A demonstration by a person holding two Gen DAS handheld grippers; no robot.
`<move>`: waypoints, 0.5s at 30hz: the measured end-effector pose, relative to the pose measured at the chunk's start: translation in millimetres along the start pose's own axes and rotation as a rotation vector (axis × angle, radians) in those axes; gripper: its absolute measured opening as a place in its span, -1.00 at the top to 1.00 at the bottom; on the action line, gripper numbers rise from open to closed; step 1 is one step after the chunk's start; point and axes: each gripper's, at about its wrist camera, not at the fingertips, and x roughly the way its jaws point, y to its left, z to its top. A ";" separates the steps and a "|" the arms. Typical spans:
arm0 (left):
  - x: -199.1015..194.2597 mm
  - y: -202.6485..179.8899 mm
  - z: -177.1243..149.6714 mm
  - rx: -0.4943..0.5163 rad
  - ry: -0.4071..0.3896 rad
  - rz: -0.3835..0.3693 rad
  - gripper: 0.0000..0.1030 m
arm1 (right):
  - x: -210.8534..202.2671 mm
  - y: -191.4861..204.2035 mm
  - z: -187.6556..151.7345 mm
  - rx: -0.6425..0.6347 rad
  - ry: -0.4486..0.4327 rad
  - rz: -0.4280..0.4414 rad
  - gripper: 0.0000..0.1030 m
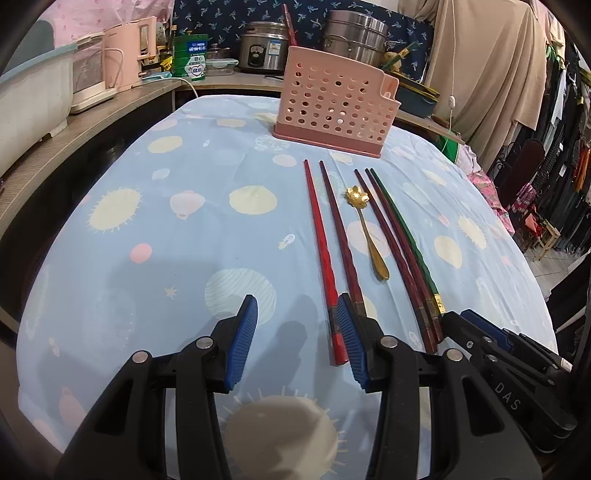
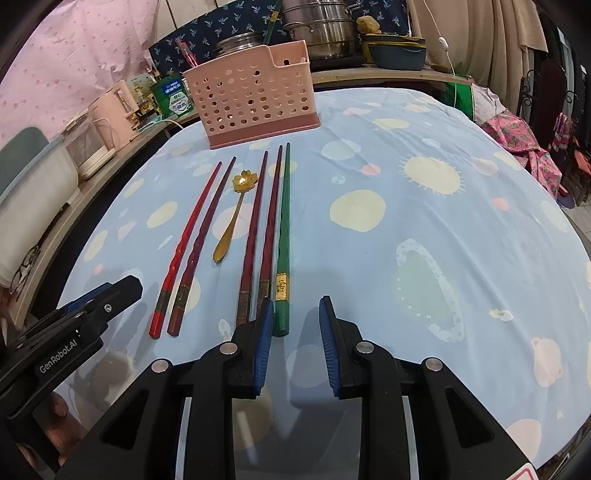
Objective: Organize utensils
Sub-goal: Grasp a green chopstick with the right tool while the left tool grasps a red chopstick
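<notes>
Several chopsticks lie side by side on the blue patterned tablecloth [image 1: 147, 229]: a bright red one [image 1: 320, 254] [image 2: 186, 240], dark red ones [image 1: 341, 240] [image 2: 202, 240] and a green one [image 1: 406, 236] [image 2: 283, 236]. A gold flower-bowl spoon [image 1: 367, 229] [image 2: 231, 218] lies among them. A pink perforated utensil holder [image 1: 334, 107] [image 2: 255, 96] stands upright beyond them. My left gripper [image 1: 297, 308] is open and empty, its right finger over the red chopstick's near end. My right gripper [image 2: 297, 310] is open and empty, just right of the green chopstick's end.
A wooden shelf runs behind and left of the table with a pink kettle [image 1: 129, 51], a green tin [image 1: 192, 57], a rice cooker [image 1: 264, 46] and steel pots [image 1: 354, 35]. Blue bowls [image 2: 397, 51] sit at the back right. Clothes hang at the right [image 1: 491, 74].
</notes>
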 end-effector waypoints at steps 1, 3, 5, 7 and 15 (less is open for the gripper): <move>0.3 -0.9 0.0 0.002 0.001 -0.002 0.17 | 0.7 0.7 0.5 -0.003 0.001 0.000 0.53; 0.4 -2.6 -0.8 0.006 0.003 -0.004 0.17 | 2.6 0.8 0.2 -0.006 0.004 -0.004 0.56; 0.8 -3.6 -1.2 0.008 0.006 -0.006 0.17 | 3.6 -2.1 -0.2 0.003 0.006 -0.004 0.65; 1.7 -4.1 -1.5 0.007 0.010 -0.010 0.17 | 3.8 -4.3 0.3 0.011 0.006 -0.008 0.73; 6.3 -10.7 -5.1 0.027 0.026 -0.012 0.17 | 6.1 -2.3 1.7 0.004 0.006 -0.006 0.75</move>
